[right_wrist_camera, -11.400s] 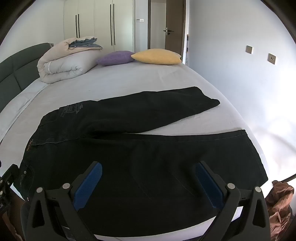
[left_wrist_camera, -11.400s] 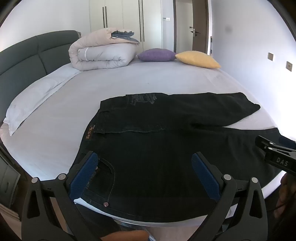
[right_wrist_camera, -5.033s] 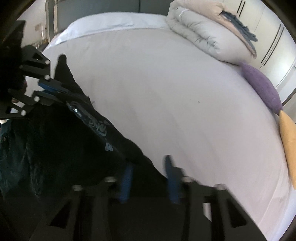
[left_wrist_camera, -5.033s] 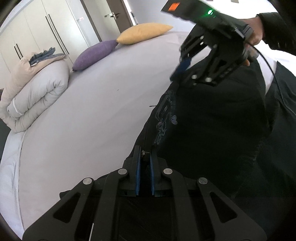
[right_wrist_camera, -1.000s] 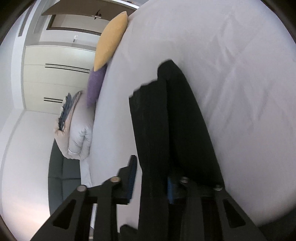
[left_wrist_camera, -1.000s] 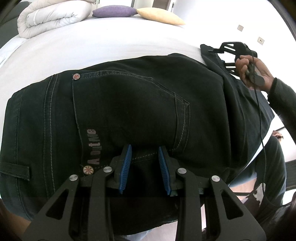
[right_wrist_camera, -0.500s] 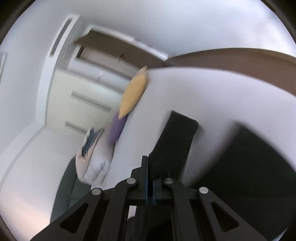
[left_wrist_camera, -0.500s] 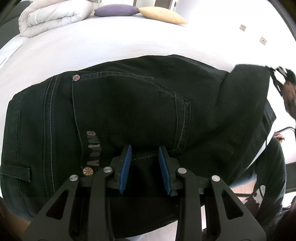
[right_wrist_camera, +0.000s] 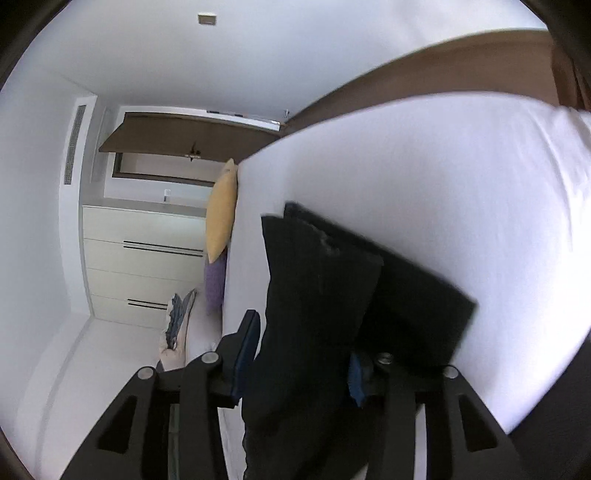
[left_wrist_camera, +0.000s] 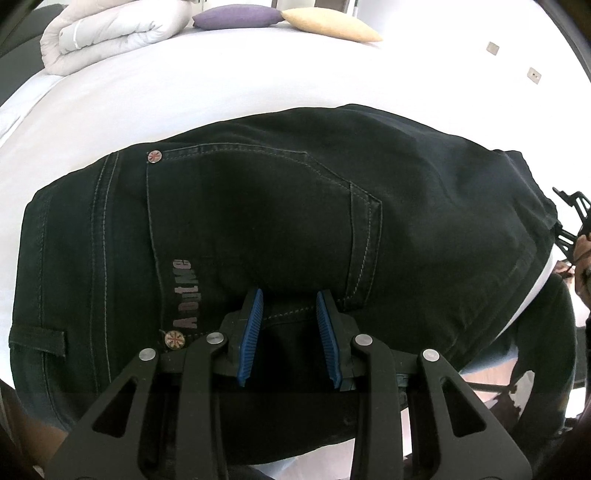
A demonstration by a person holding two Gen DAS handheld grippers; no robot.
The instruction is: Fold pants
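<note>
Black denim fills most of the left wrist view: the pants [left_wrist_camera: 280,229] lie on the bed [left_wrist_camera: 184,96] with the seat side up, back pocket and rivets showing, and they already look doubled over lengthwise, one leg on the other. The left gripper [left_wrist_camera: 289,332] sits low at the near edge by the pocket seam, its jaws only part way apart with a bit of cloth rising between them, though I can't tell if the pads actually bite on it.

Over on the other side, the right gripper [right_wrist_camera: 301,354] has the leg ends hanging between its jaws, which are opening right now, so the cloth looks like it's being let go rather than pinched. The cuffs there are stacked but not lined up, one layer poking out past the other.

So my guess: the lengthwise fold is done, the crosswise fold of the legs toward the waist is in progress, and a final smoothing or another fold is still left.

Further out, the bed has a plain white sheet, smooth and mostly bare. At its far end sit a rolled-up duvet [left_wrist_camera: 107,33], a purple cushion [left_wrist_camera: 236,16] and a yellow cushion [left_wrist_camera: 332,24]. Behind those are white wardrobe doors [right_wrist_camera: 144,258], a dark door [right_wrist_camera: 177,136] and white walls with a couple of wall switches [left_wrist_camera: 493,48].
</note>
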